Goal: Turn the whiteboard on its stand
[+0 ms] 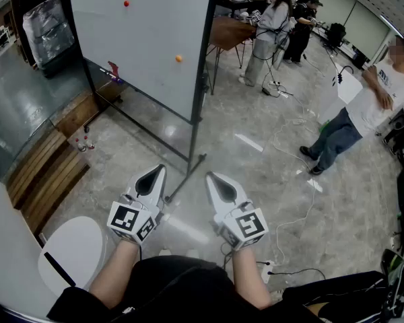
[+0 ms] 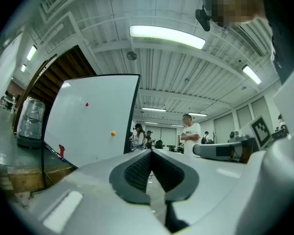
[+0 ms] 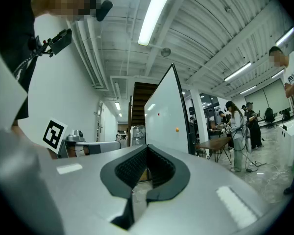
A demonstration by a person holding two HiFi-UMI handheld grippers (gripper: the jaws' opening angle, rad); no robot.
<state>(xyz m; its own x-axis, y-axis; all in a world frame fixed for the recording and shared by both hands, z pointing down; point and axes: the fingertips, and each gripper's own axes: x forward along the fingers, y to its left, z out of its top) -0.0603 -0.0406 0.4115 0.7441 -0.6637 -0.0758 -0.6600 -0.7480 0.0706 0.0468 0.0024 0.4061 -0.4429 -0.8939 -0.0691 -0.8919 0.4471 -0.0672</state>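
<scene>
The whiteboard [image 1: 145, 36] stands upright in its black frame on a stand [image 1: 188, 160], ahead of me and to the left. It carries a red magnet [image 1: 126, 3] and an orange magnet [image 1: 178, 58]. Both grippers hang low in front of my body, well short of the board and touching nothing. My left gripper [image 1: 158, 171] is shut and empty, and so is my right gripper [image 1: 212, 179]. The left gripper view has the whiteboard [image 2: 93, 121] beyond the shut left gripper [image 2: 151, 151]. In the right gripper view the whiteboard [image 3: 166, 114] appears edge-on past the shut right gripper [image 3: 147, 147].
Wooden steps [image 1: 50, 173] with small bottles [image 1: 84, 144] lie left of the stand. A white round stool [image 1: 74, 251] is at my lower left. Cables [image 1: 293, 221] run over the floor on the right. A person [image 1: 363, 106] stands right; others gather by a wooden table [image 1: 225, 32].
</scene>
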